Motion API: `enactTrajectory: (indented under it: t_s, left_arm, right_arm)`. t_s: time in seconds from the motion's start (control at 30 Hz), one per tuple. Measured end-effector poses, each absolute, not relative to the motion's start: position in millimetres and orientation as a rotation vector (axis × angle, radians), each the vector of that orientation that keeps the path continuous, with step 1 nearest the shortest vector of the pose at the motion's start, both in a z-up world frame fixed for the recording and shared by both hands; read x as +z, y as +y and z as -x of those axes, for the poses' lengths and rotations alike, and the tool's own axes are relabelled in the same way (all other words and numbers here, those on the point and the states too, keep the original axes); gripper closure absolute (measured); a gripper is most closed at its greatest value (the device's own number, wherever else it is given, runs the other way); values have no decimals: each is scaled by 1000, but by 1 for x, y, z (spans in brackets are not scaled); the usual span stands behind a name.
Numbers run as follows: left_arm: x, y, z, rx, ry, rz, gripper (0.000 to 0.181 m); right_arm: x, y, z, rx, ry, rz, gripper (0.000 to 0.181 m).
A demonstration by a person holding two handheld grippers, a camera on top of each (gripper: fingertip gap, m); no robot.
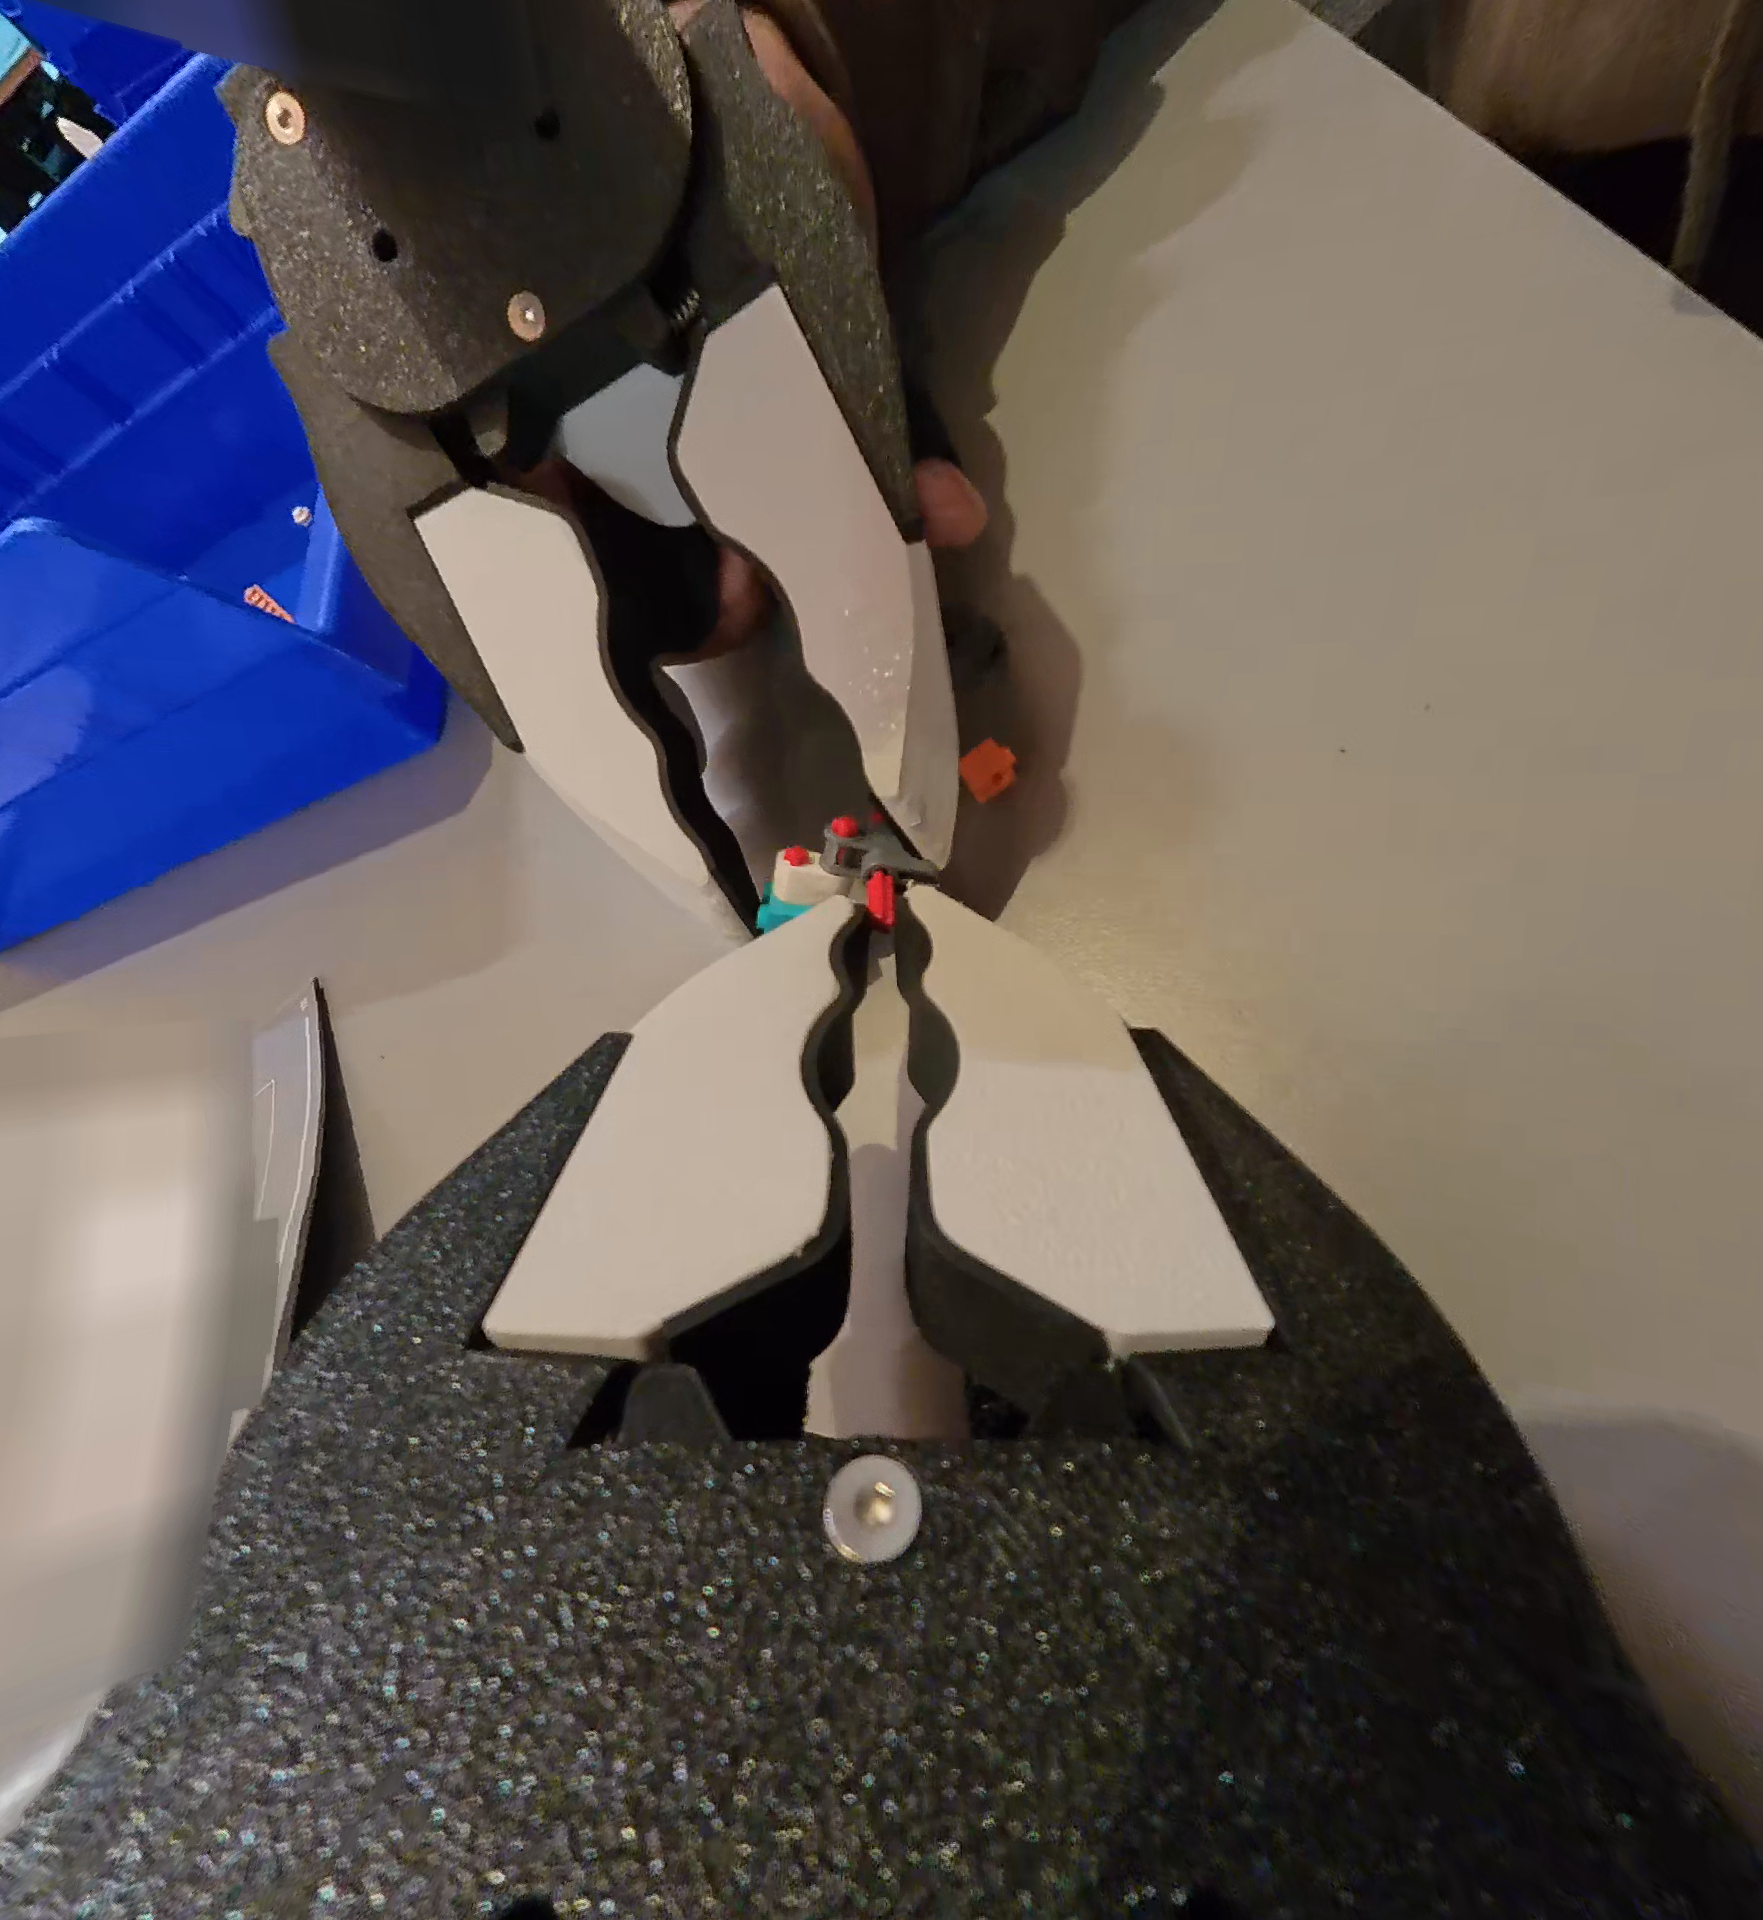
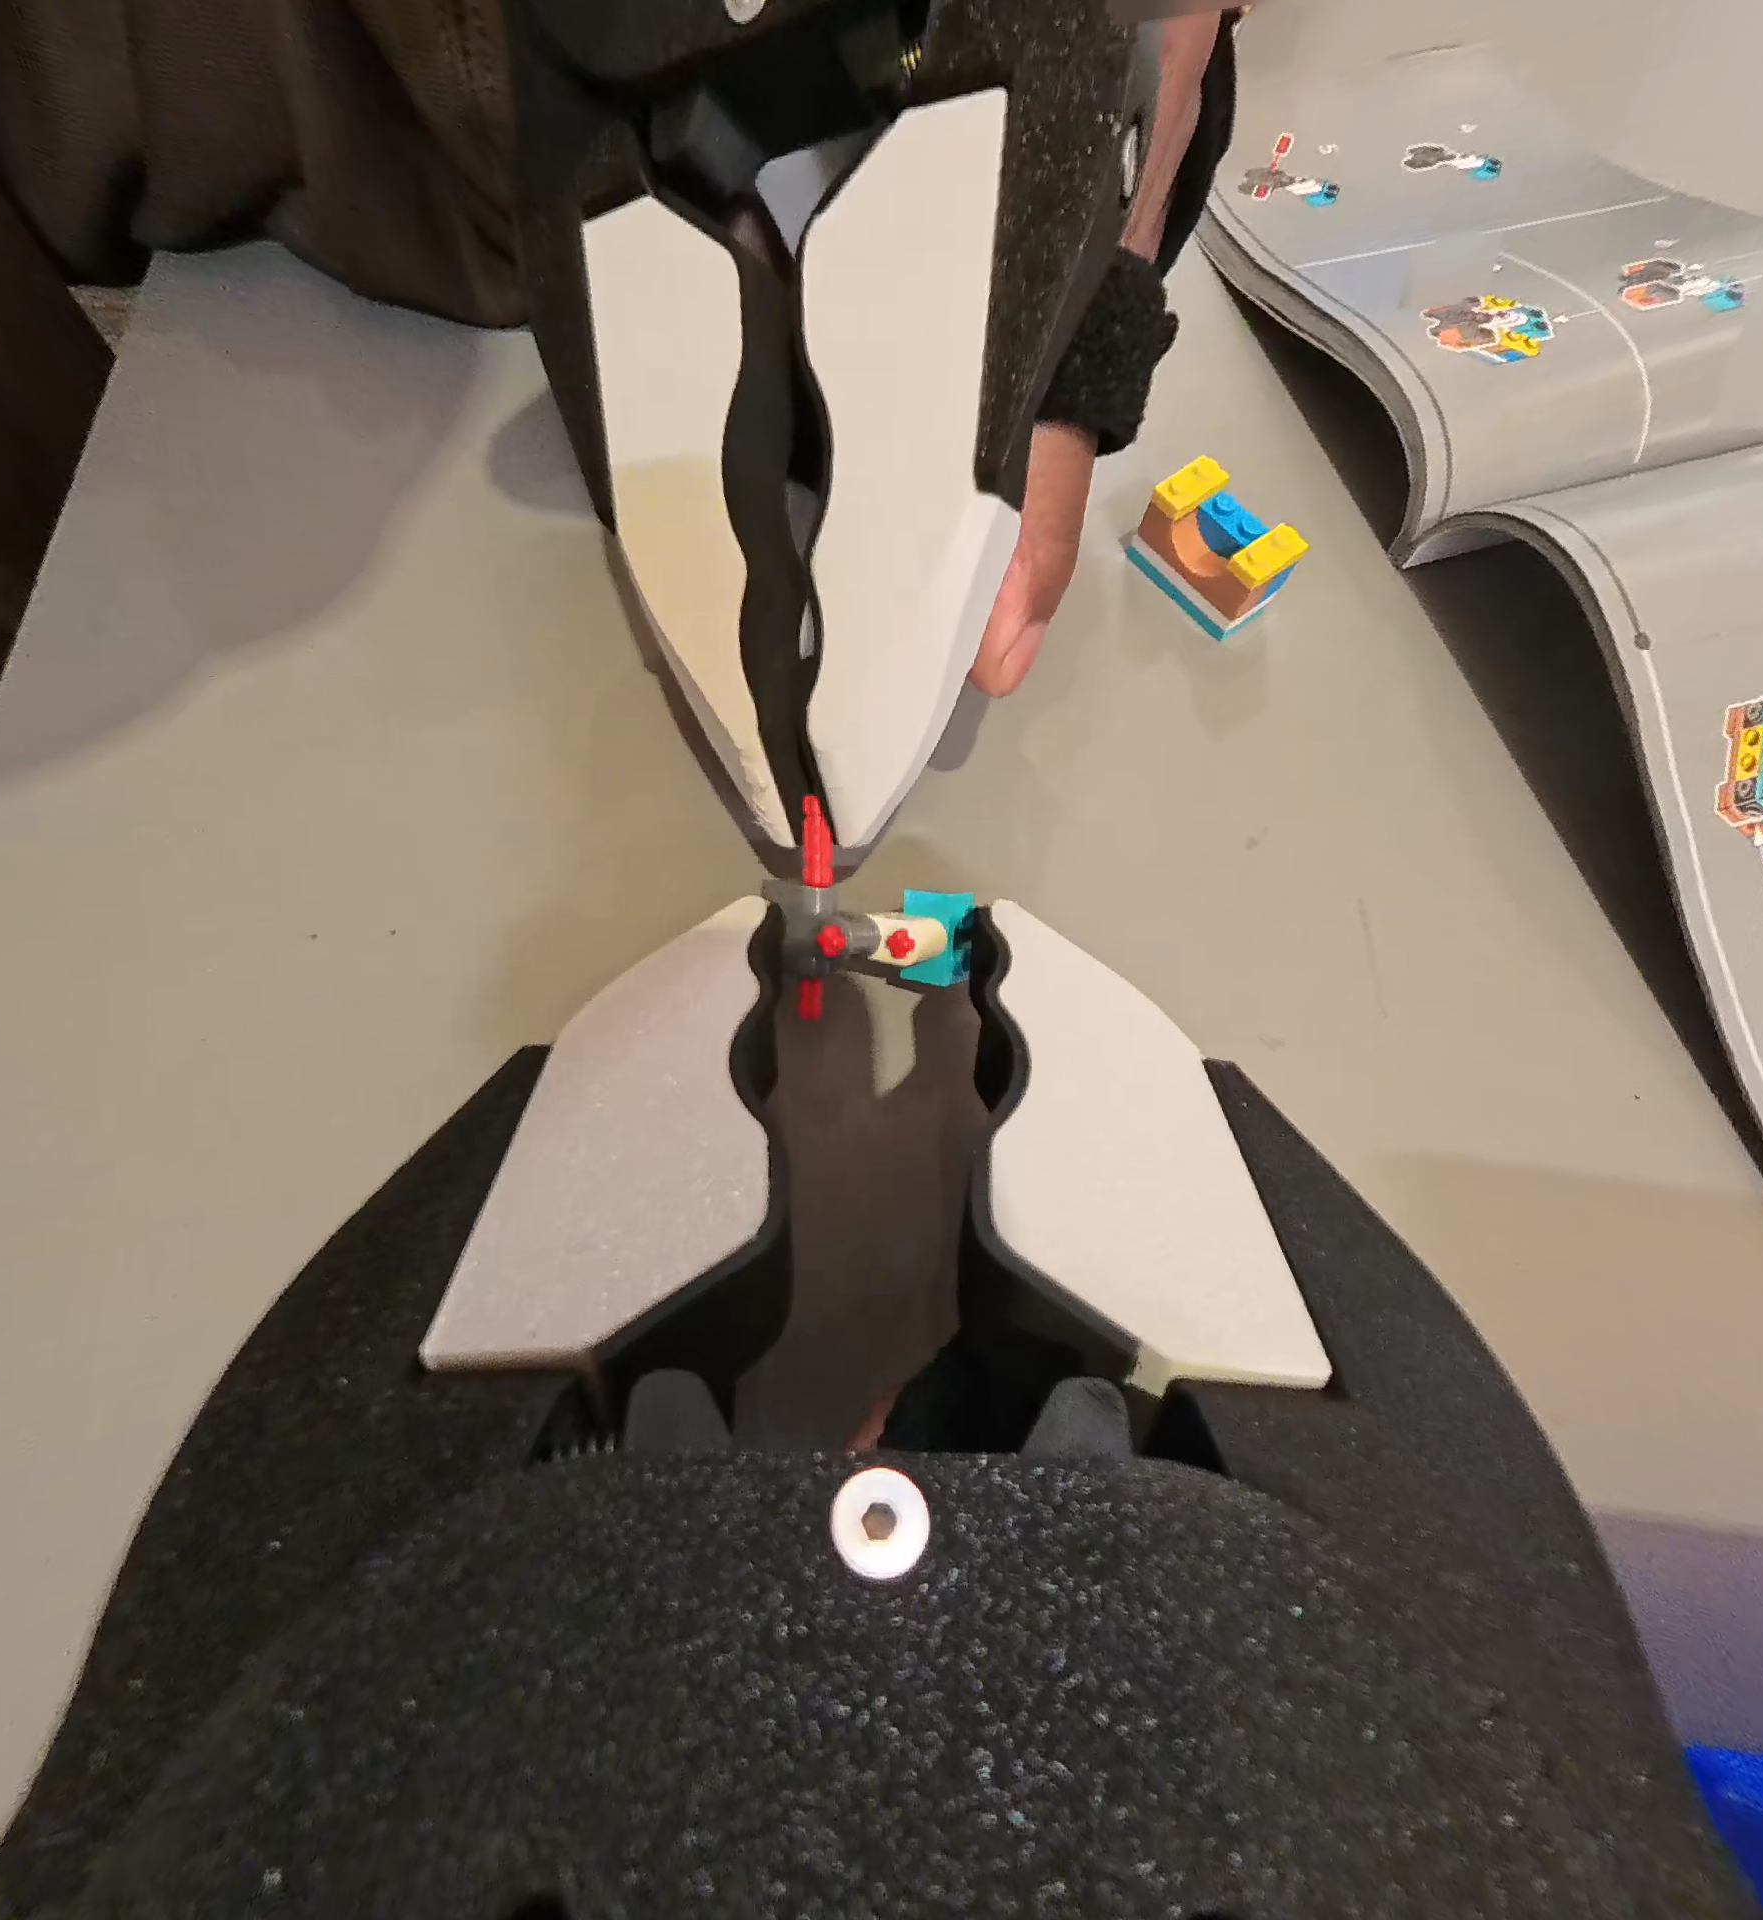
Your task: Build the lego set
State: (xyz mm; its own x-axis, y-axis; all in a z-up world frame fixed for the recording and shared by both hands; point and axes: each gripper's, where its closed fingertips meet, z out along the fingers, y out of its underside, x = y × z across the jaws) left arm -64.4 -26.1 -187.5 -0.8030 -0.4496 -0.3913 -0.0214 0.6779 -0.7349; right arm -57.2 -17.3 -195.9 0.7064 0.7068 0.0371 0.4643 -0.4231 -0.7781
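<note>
**Seating the red pin in the grey hub**

Left gripper (image 1: 882, 914) pinches the red pin (image 2: 812, 831); right gripper (image 2: 872, 940) clamps the small sub-assembly (image 2: 887, 940) end to end above the table (image 2: 233, 831). Push straight, no twist. Yellow-blue block build (image 2: 1218, 545), instruction booklet (image 2: 1583, 343), orange brick (image 1: 989, 771) and blue bin (image 1: 129, 582) lie clear

Both tools meet tip to tip. The left tool (image 1: 882, 914) is pinched nearly closed on something small; the right tool (image 2: 877, 925) sits wider, gripping too. A bare fingertip (image 2: 1012, 623) rests along the left tool's side.
</note>
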Motion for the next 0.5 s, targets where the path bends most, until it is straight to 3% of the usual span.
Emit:
enactTrajectory:
  t_s: [0.5]
  left_arm:
    - [-189,-29,69,-889,2339,235,176]
  right_arm:
    - [-198,-19,62,391,-920,2104,147]
